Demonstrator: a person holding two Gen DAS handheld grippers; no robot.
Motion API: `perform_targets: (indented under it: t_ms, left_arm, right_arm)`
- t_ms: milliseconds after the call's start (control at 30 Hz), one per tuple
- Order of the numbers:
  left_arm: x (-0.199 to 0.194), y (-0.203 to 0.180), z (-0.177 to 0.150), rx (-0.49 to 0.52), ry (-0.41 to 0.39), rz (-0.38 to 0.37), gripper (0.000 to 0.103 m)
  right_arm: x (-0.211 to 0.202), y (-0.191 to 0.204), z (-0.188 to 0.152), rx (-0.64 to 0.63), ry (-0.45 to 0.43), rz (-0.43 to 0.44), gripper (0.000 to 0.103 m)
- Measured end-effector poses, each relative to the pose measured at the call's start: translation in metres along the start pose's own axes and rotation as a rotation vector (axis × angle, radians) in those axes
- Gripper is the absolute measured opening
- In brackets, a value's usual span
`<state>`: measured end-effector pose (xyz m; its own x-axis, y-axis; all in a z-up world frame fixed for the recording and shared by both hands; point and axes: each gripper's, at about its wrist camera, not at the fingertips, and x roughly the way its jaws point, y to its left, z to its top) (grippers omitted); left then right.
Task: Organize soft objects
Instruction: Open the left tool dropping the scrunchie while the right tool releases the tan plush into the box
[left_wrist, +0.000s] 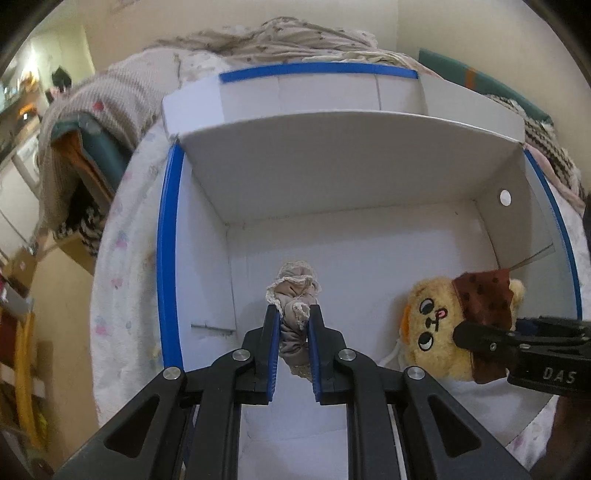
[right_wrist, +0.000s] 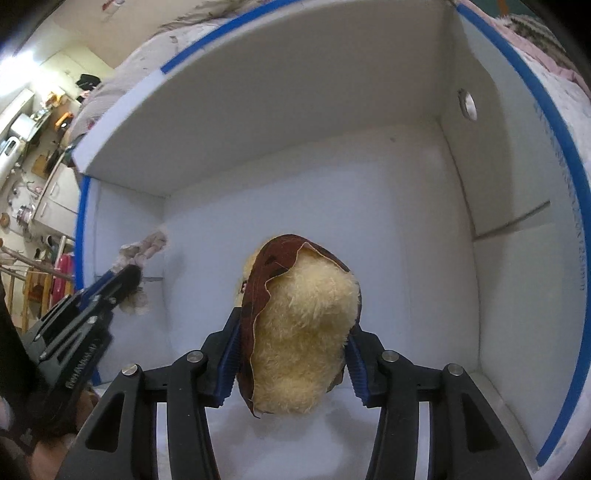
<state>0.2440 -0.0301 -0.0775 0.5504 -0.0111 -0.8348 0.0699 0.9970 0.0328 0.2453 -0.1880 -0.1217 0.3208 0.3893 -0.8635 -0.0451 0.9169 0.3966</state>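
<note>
A crumpled beige, lace-trimmed cloth bundle (left_wrist: 293, 314) hangs pinched above the floor of the white cardboard box with blue edge tape (left_wrist: 168, 258). To its right, a fluffy yellow plush toy with an embroidered face and a brown dotted cloth (left_wrist: 448, 328) is held inside the same box.

A striped knitted blanket (left_wrist: 99, 96) lies heaped on the floral bedsheet (left_wrist: 122, 266) beside teal cushions (left_wrist: 476, 81).

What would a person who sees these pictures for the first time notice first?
First, the yellow plush toy with a brown cloth over it, clamped in the right gripper inside the white box with blue edges. Next, the beige lace-trimmed cloth bunched in the left gripper, to the plush's left in the same box.
</note>
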Motion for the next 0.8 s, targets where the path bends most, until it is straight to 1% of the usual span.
perform_targets:
  t_ms: [67, 200, 233, 267, 300, 333, 400, 433, 467, 533, 633, 800]
  left_arm:
    - [-0.001, 0.002, 0.000, -0.006, 0.002, -0.017, 0.014]
    - [-0.006, -0.001, 0.001, 0.013, -0.014, -0.003, 0.015]
    - [-0.005, -0.001, 0.001, 0.014, -0.009, -0.008, 0.018]
    - [-0.005, -0.001, 0.002, 0.015, -0.002, -0.014, 0.023]
    - [-0.005, -0.002, 0.002, 0.015, 0.001, -0.018, 0.026]
    - [-0.005, -0.002, 0.001, 0.016, 0.001, -0.015, 0.030]
    - [-0.009, -0.004, 0.000, 0.026, -0.011, -0.007, 0.037]
    - [-0.011, -0.005, 0.000, 0.035, -0.022, -0.001, 0.046]
    - [-0.014, -0.006, 0.000, 0.039, -0.032, 0.007, 0.058]
    - [-0.018, -0.007, -0.001, 0.040, -0.051, 0.014, 0.067]
    - [-0.020, -0.008, -0.001, 0.035, -0.055, -0.004, 0.067]
    - [-0.026, -0.006, 0.000, 0.005, -0.055, -0.022, 0.067]
  right_arm:
    - [0.005, -0.004, 0.001, 0.016, 0.020, -0.013, 0.054]
    - [0.013, -0.009, 0.001, 0.059, 0.062, 0.008, 0.056]
    - [0.013, -0.009, 0.001, 0.060, 0.063, 0.012, 0.057]
    - [0.014, -0.008, 0.001, 0.056, 0.065, 0.016, 0.058]
    - [0.015, -0.007, 0.003, 0.049, 0.069, 0.014, 0.059]
    - [0.016, -0.009, 0.005, 0.042, 0.065, 0.006, 0.060]
    - [0.010, -0.004, 0.005, 0.020, 0.035, -0.031, 0.070]
    - [0.008, 0.001, 0.006, 0.007, 0.020, -0.043, 0.081]
    - [0.004, 0.003, 0.006, -0.003, 0.003, -0.051, 0.090]
    - [-0.003, 0.006, 0.007, -0.016, -0.031, -0.070, 0.096]
    - [-0.014, 0.003, 0.011, -0.014, -0.076, -0.088, 0.097]
    - [-0.032, 0.004, 0.015, -0.007, -0.145, -0.033, 0.100]
